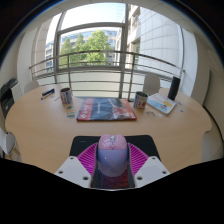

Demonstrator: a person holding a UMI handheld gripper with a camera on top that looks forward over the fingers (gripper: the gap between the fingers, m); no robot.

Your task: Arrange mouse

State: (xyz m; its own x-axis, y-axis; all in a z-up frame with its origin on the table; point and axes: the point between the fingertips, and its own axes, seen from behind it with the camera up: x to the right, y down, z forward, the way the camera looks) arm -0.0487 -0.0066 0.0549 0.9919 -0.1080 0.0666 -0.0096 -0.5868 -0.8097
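Observation:
A pale lilac-pink mouse [112, 150] sits between my gripper's [112, 163] two fingers, whose magenta pads [87, 158] press on both its sides. The gripper is shut on the mouse. Under and just ahead of it lies a black mouse pad [85, 143] on the near part of the round wooden table [40, 130]. Whether the mouse rests on the mouse pad or is held just above it cannot be told.
Beyond the mouse pad lies a colourful magazine [106, 108]. A mug [66, 97] stands to its left, another cup [140, 100] and a book [162, 103] to its right. A small dark item [47, 93] lies far left. Chairs [174, 88] and a large window stand behind the table.

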